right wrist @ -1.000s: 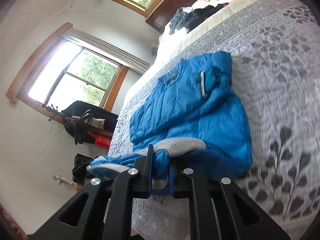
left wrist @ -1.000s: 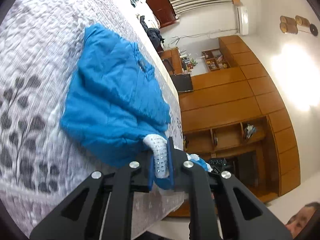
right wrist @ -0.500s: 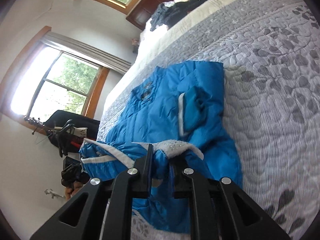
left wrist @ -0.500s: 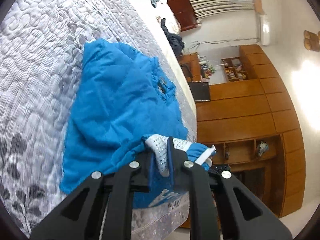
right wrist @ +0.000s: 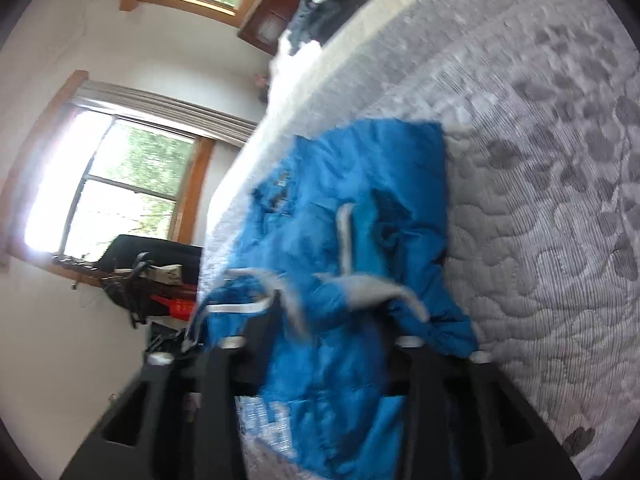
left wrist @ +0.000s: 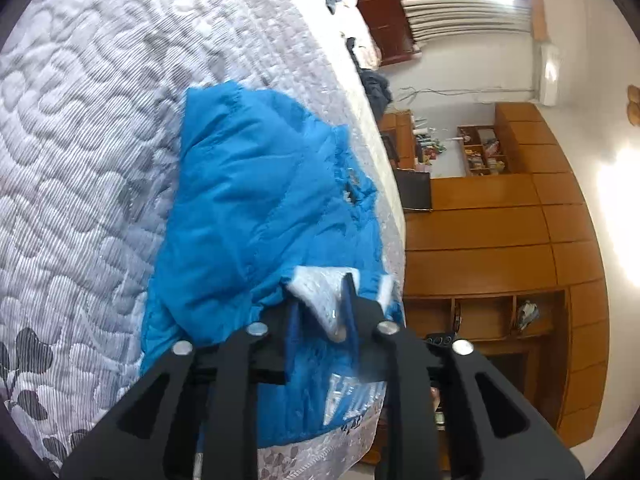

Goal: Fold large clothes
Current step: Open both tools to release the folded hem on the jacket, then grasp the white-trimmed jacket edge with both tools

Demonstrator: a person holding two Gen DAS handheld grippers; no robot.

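A bright blue padded jacket (left wrist: 248,200) lies on the grey quilted bed (left wrist: 80,120), its lower part doubled up over the body. In the left wrist view a corner of its grey-lined hem (left wrist: 320,292) sits between the fingers of my left gripper (left wrist: 320,304), whose jaws stand slightly apart. The right wrist view is blurred. It shows the same jacket (right wrist: 360,184) with a grey hem strip (right wrist: 368,292) draped loosely in front of my right gripper (right wrist: 334,308), whose fingers are spread wide over the cloth.
The jacket lies close to the bed's edge (left wrist: 396,216). Beyond that edge stand wooden cabinets and shelves (left wrist: 480,240). A pile of dark clothes (right wrist: 332,12) sits at the far end of the bed. A window (right wrist: 120,184) and a black case (right wrist: 152,252) are at the left.
Both grippers carried the hem forward over the jacket's body. Their jaws, shut on the hem before, have now parted, the right one much wider than the left.
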